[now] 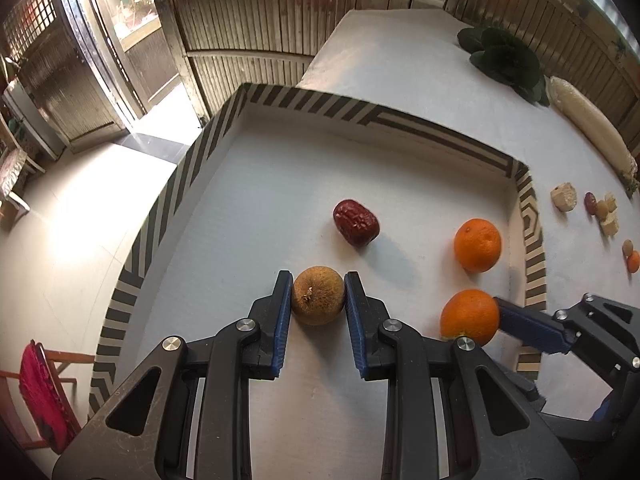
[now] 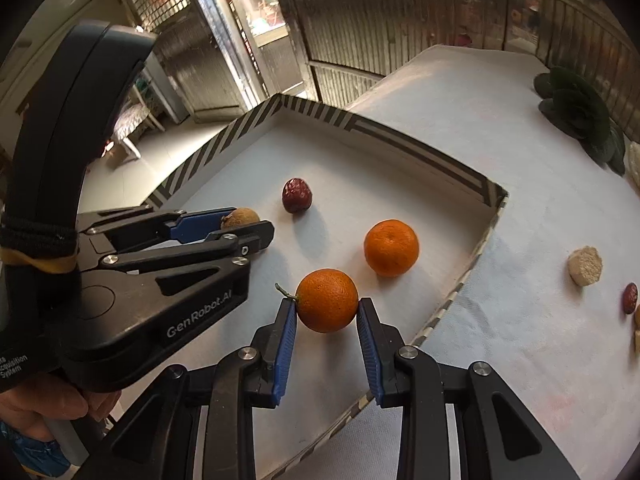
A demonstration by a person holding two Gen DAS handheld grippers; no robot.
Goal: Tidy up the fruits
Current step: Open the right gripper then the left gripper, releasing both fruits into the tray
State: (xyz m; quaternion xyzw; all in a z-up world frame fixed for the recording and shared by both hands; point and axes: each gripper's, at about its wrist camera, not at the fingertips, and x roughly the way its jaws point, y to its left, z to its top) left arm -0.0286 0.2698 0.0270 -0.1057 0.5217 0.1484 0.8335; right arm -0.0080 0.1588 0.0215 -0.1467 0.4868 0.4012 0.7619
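My left gripper (image 1: 317, 294) is shut on a brown, rough-skinned round fruit (image 1: 317, 295), held low over the floor of a shallow striped-rim tray (image 1: 304, 100). My right gripper (image 2: 327, 307) is shut on a small orange (image 2: 327, 300) with a stem, also inside the tray (image 2: 420, 152) near its right wall. In the left wrist view that same held orange (image 1: 470, 315) shows at the right with a blue finger against it. A second orange (image 1: 477, 245) (image 2: 391, 247) and a wrinkled red date (image 1: 356, 222) (image 2: 297, 195) lie loose on the tray floor.
Outside the tray, on the white cloth, lie small pale chunks (image 1: 564, 197) (image 2: 585, 266), another red date (image 2: 630, 298), a tiny orange fruit (image 1: 633, 261), a dark leafy vegetable (image 1: 504, 60) (image 2: 576, 116) and a long white root (image 1: 588, 128). A hand (image 2: 44, 404) holds the left gripper's handle.
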